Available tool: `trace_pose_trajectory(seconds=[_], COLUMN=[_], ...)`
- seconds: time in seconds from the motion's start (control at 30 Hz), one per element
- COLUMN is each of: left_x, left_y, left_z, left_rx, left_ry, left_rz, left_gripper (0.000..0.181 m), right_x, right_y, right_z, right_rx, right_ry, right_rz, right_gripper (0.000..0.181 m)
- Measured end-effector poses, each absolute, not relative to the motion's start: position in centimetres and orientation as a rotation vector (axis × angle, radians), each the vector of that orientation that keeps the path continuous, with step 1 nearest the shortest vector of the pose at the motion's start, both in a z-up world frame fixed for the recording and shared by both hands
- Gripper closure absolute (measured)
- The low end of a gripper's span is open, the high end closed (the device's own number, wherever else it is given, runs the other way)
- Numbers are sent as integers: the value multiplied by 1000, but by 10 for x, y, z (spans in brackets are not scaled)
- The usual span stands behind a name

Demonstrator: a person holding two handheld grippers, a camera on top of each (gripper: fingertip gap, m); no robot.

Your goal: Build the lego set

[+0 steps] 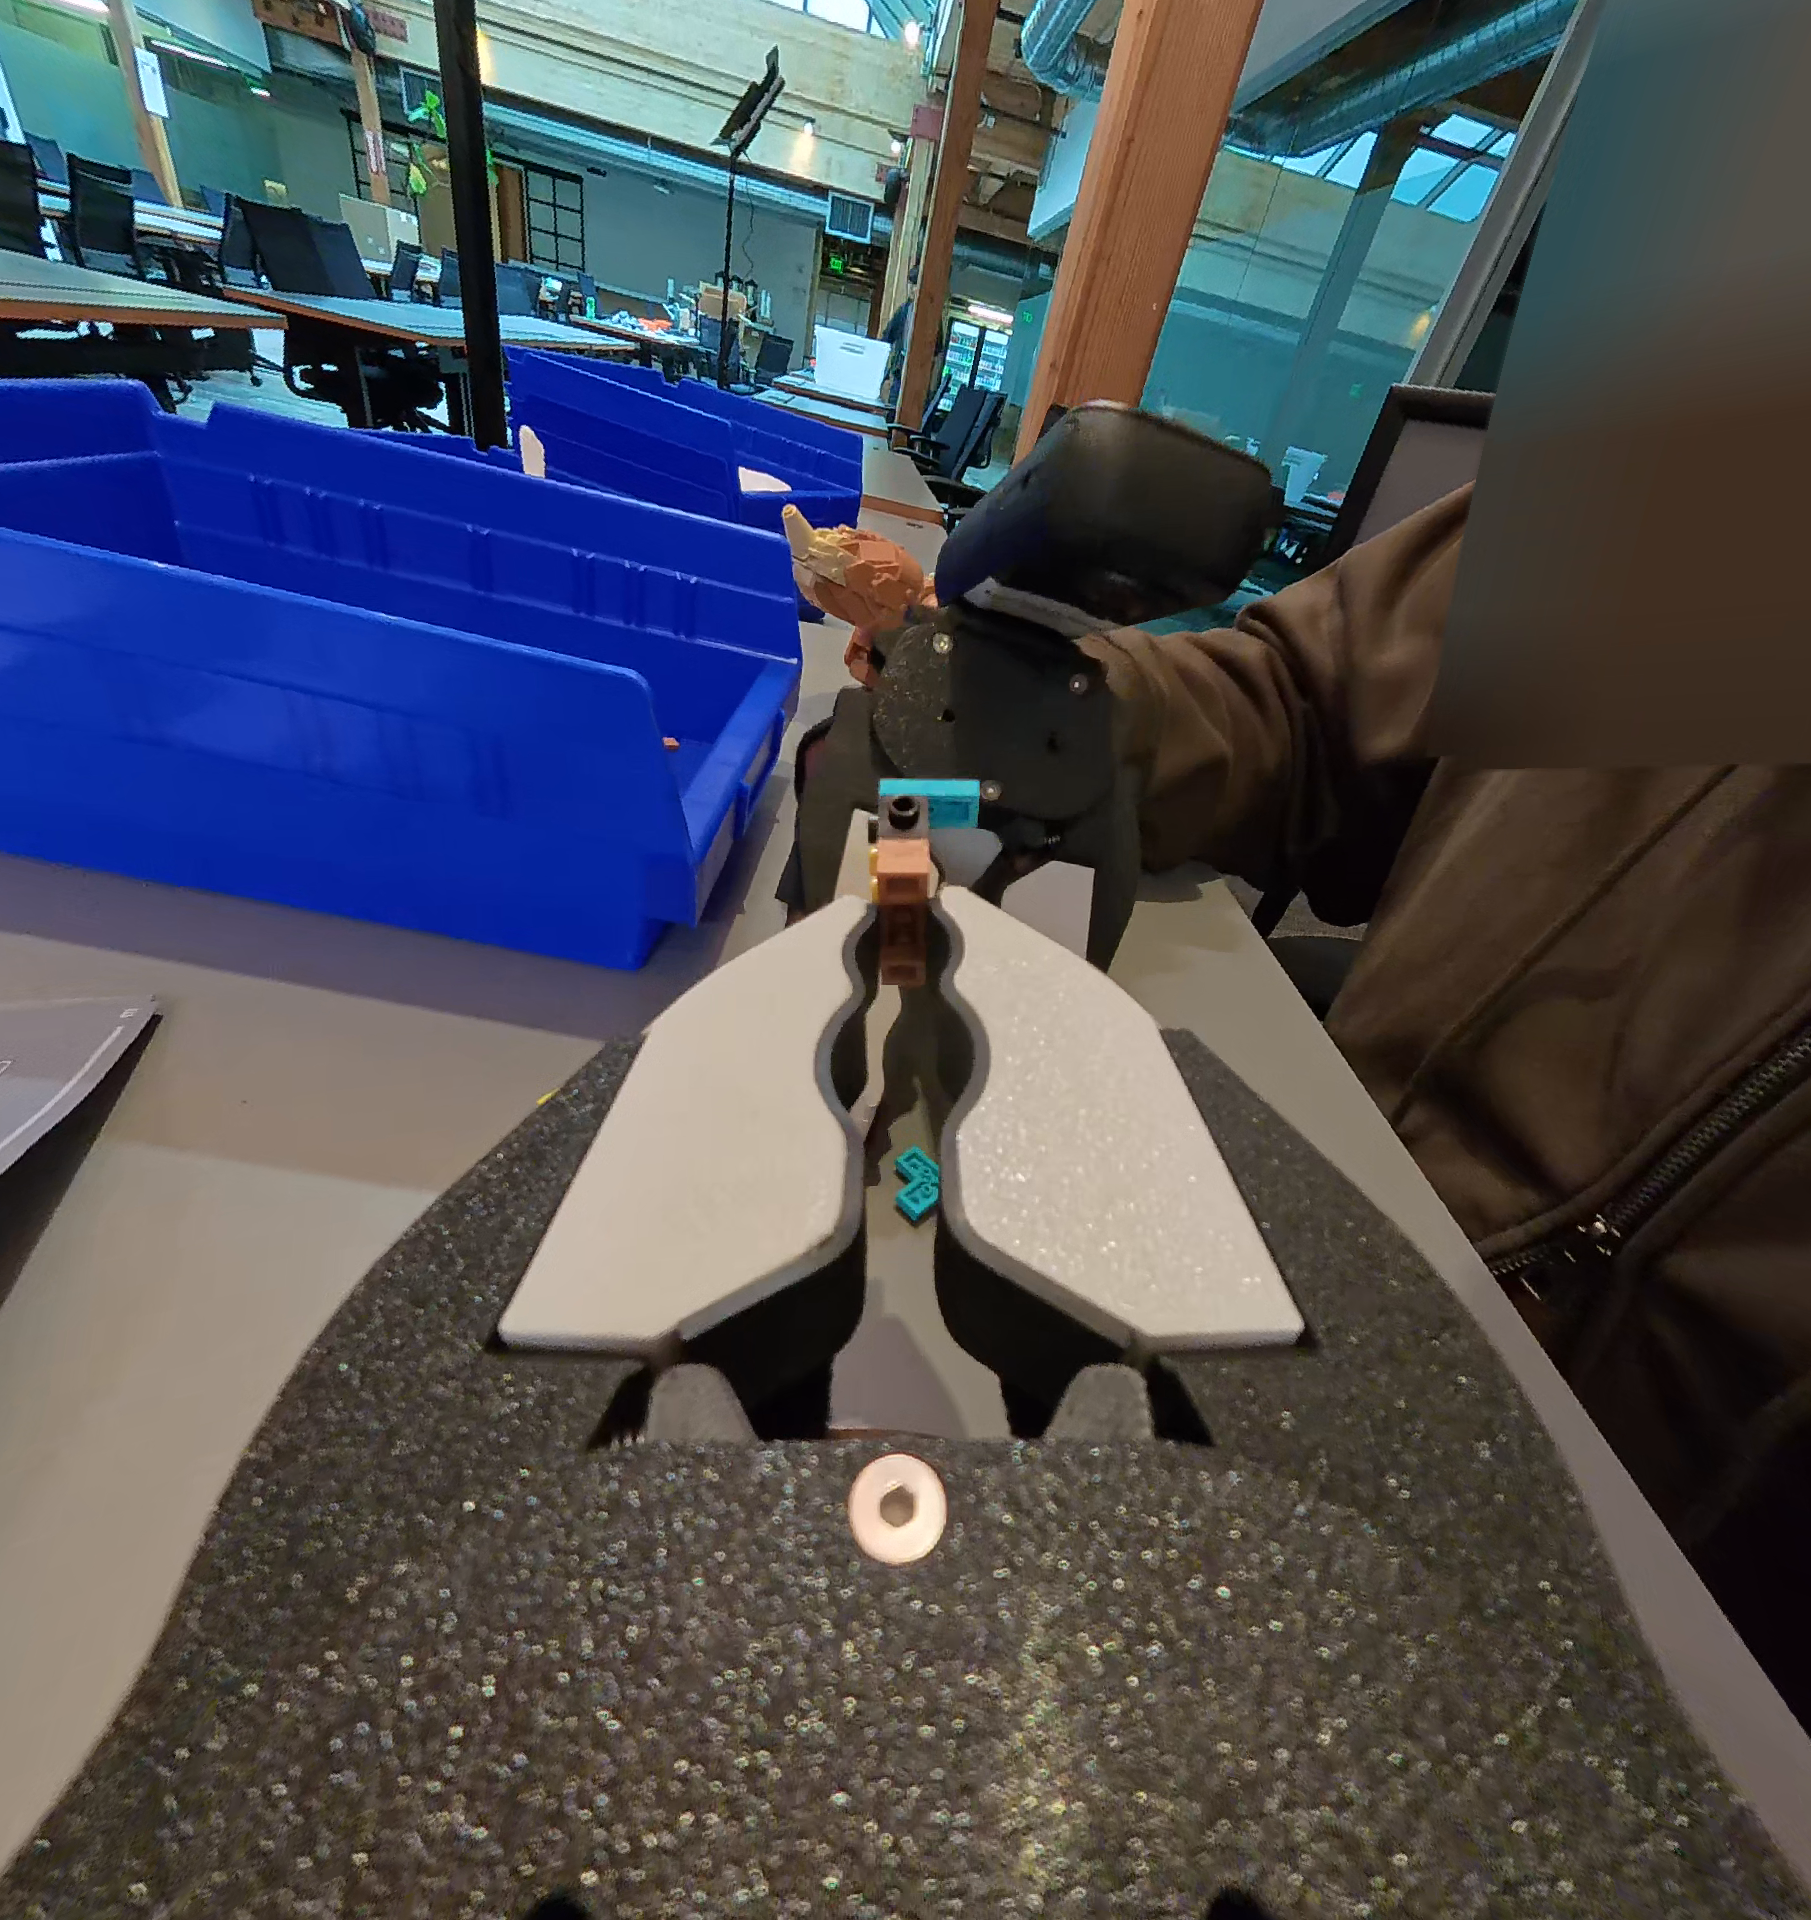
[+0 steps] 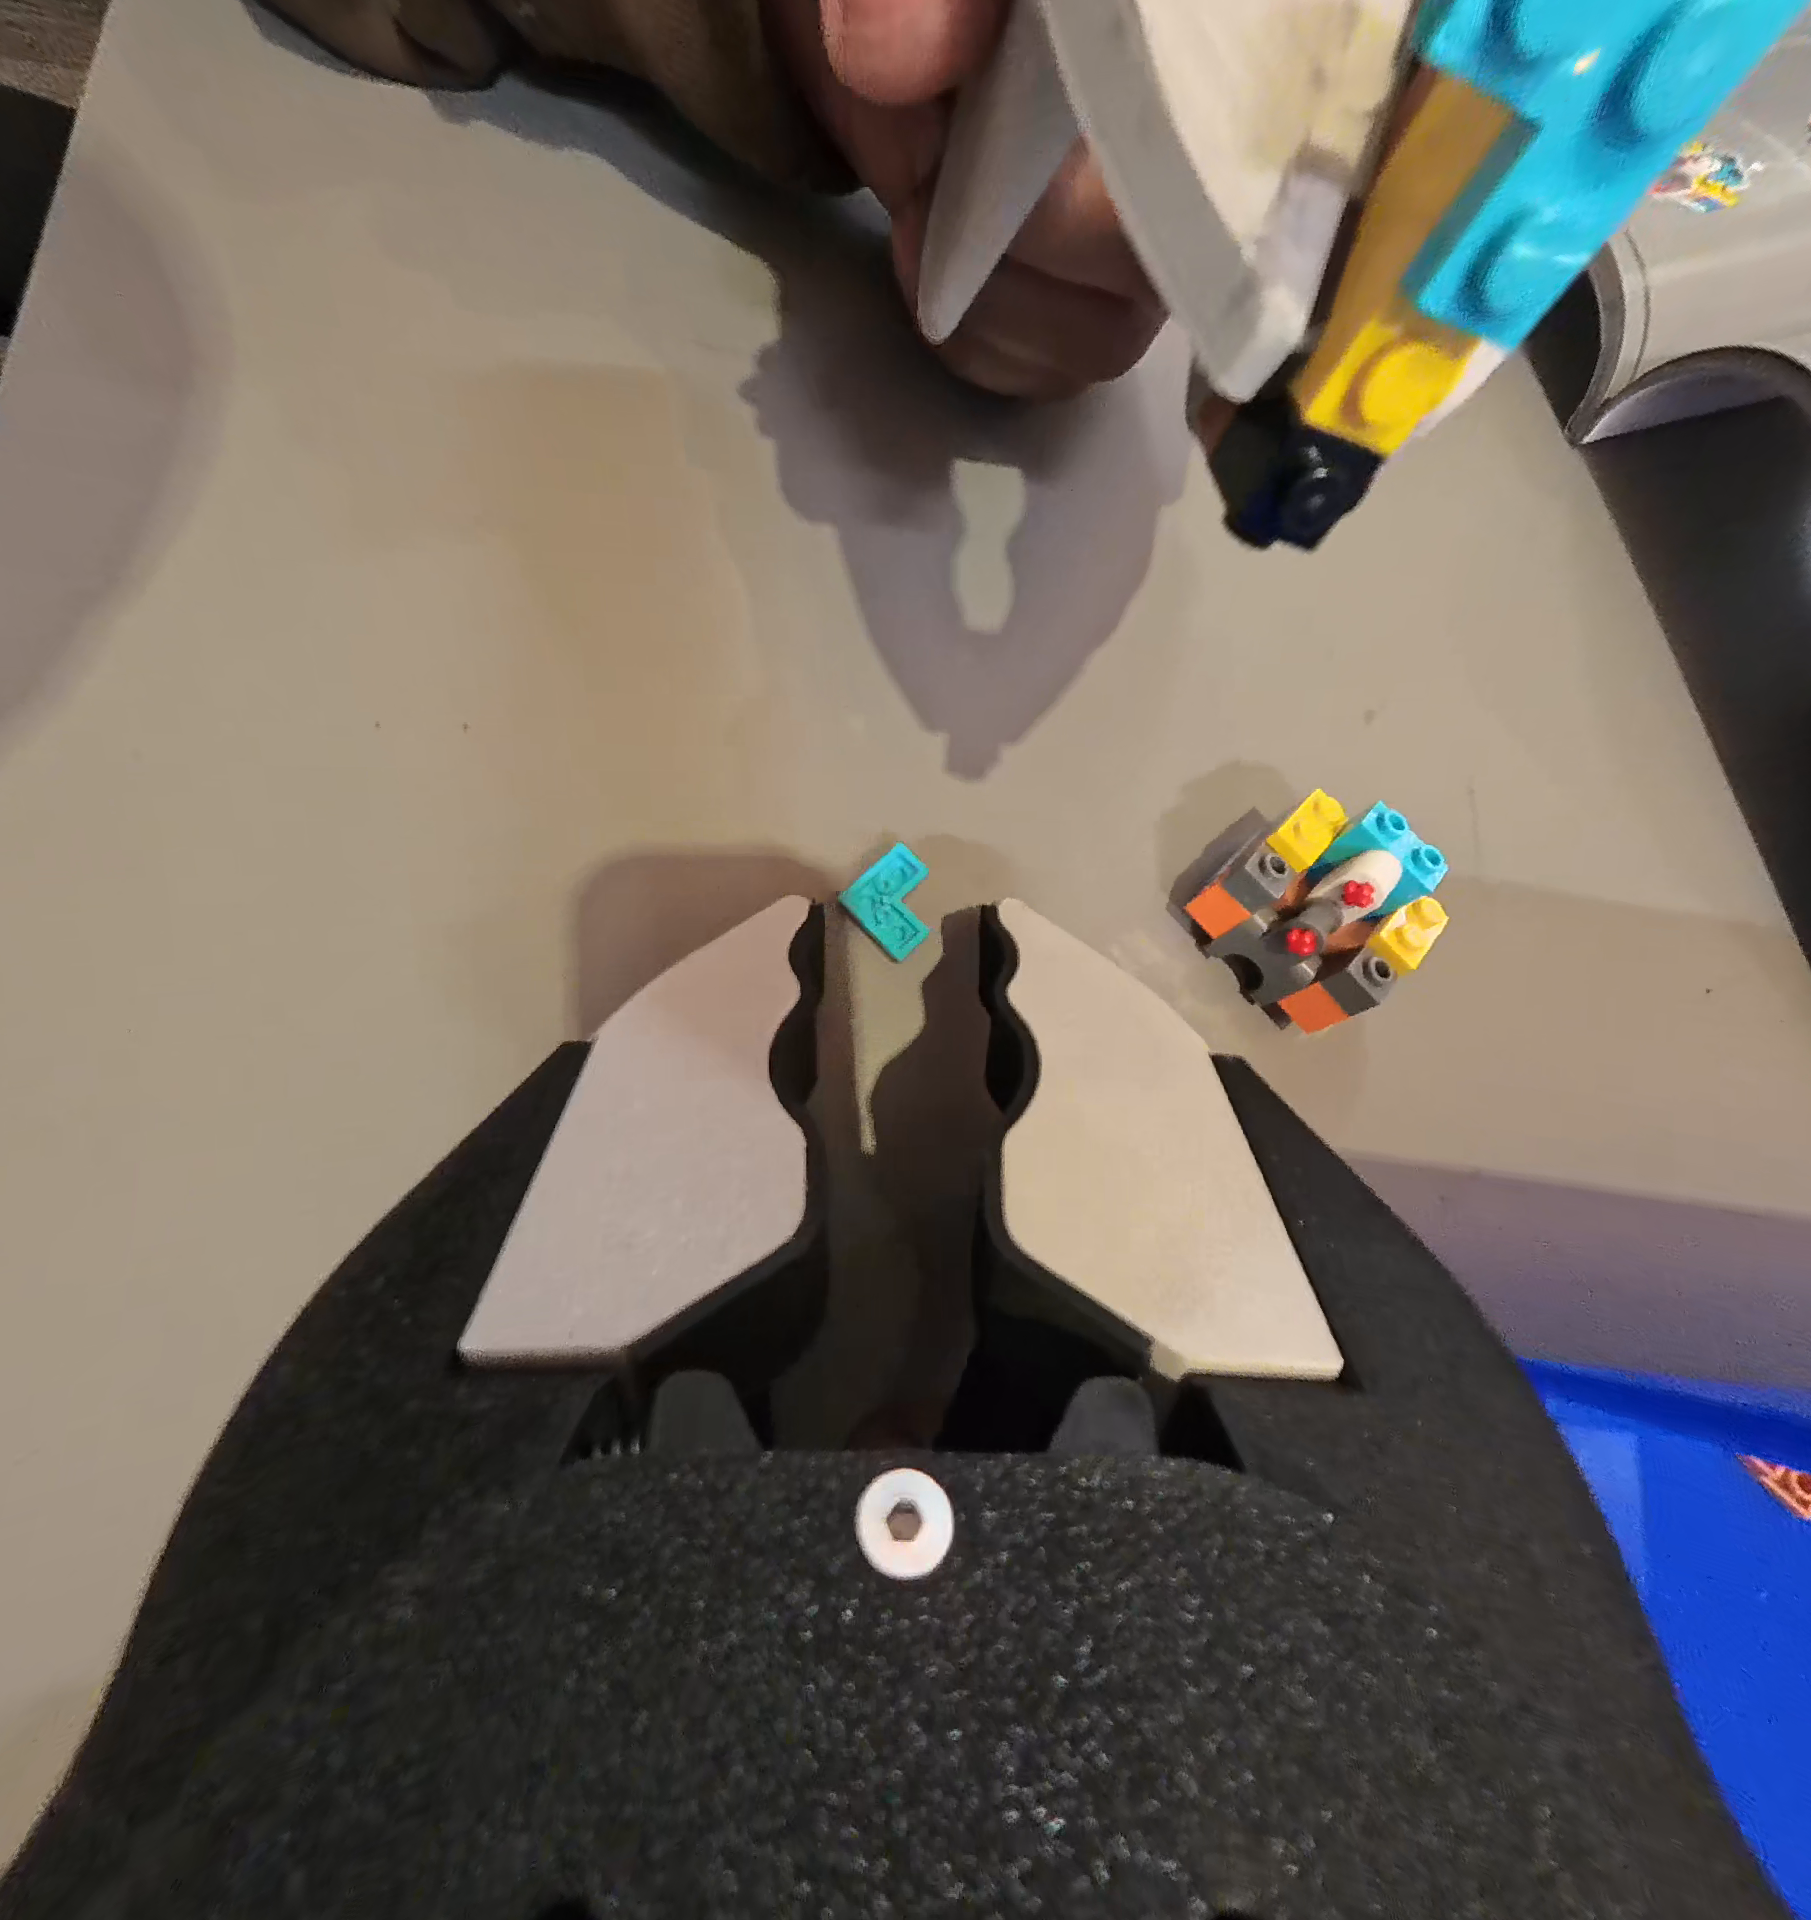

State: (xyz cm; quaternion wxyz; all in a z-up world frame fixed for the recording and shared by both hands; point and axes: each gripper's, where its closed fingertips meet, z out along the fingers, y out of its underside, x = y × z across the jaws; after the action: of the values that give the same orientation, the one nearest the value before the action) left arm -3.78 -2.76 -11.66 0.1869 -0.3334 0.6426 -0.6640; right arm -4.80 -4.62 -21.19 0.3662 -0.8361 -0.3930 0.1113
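Note:
My left gripper (image 1: pixel 901 906) is shut on a small lego stack (image 1: pixel 903 883) of brown, black, yellow and teal pieces, held above the grey table. In the right wrist view this stack (image 2: pixel 1400 343) hangs at the top right. My right gripper (image 2: pixel 901 909) is open and points down at the table. A teal L-shaped plate (image 2: pixel 885 902) lies flat on the table between its fingertips, and I cannot tell whether they touch it. The plate also shows in the left wrist view (image 1: pixel 916 1179). A small multicoloured sub-build (image 2: pixel 1316 914) stands on the table to the right of it.
Blue bins (image 1: pixel 361 675) line the table's left side, one with a small orange piece (image 2: pixel 1789 1496) in it. A brown lego figure (image 1: pixel 859 582) stands behind the right gripper's black body (image 1: pixel 994 707). An instruction booklet (image 2: pixel 1732 208) lies nearby. A person's dark sleeve (image 1: pixel 1296 707) is at the right. One gripper's finger ends stand about 10 centimetres off the other's.

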Motion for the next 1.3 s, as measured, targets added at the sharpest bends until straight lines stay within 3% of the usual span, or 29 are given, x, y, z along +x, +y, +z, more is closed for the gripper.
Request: trace_pose_trajectory(seconds=[0.6,0.87,1.3], left_x=[-38,-38,-37], left_y=[-31,-32,-31], left_z=[-121,-121,-122], left_rx=[-929,-924,-924], left_ry=[1842,1851,1854], left_rz=[-1835,-1828,-1812], left_gripper=[173,173,173], right_x=[-45,-45,-44], right_y=[-43,-42,-42], right_z=[-211,-214,-214], right_rx=[-2350,-2359,-2353], right_ry=[-686,-706,-706], right_rz=[342,226,233], right_gripper=[154,164,162])
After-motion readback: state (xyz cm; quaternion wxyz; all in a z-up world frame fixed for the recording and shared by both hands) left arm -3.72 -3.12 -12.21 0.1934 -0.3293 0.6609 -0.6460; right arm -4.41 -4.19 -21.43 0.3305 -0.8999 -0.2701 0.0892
